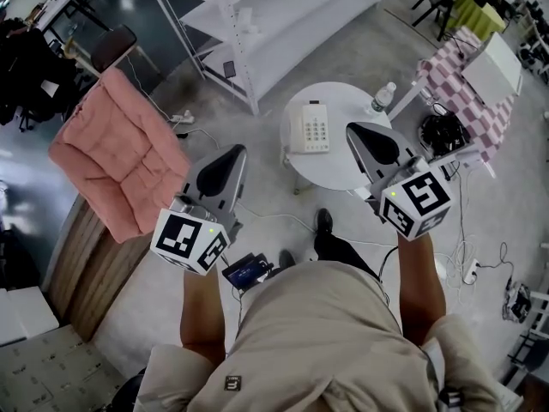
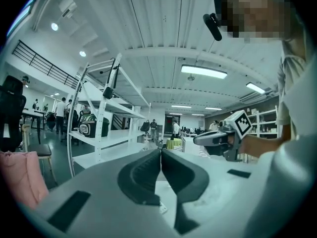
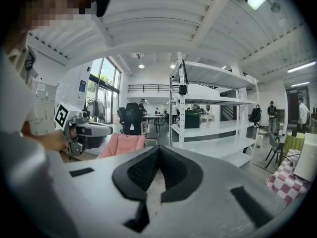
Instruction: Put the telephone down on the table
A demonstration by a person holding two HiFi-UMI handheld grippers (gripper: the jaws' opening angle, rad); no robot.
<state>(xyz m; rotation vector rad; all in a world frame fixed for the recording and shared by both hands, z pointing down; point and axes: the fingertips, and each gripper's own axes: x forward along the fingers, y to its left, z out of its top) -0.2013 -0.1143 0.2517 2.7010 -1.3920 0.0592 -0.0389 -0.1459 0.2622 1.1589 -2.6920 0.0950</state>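
Observation:
A white push-button telephone [image 1: 309, 129] lies on the small round white table [image 1: 343, 166] on the floor ahead of me, handset on its cradle. Both grippers are held up level, well above the table and apart from the phone. The left gripper [image 1: 233, 153] is off to the table's left, its jaws shut with nothing between them [image 2: 160, 150]. The right gripper [image 1: 356, 130] hangs over the table's right part, also shut and empty [image 3: 158, 148]. Each gripper shows in the other's view: the right gripper [image 2: 198, 139] and the left gripper [image 3: 110, 129].
A clear water bottle [image 1: 383, 97] stands at the table's far right edge. A pink cushioned chair [image 1: 120, 153] is at the left, a white shelving rack [image 1: 257, 24] behind, a checkered-cloth table [image 1: 467, 84] at the right. Cables and a small device [image 1: 249, 270] lie on the floor.

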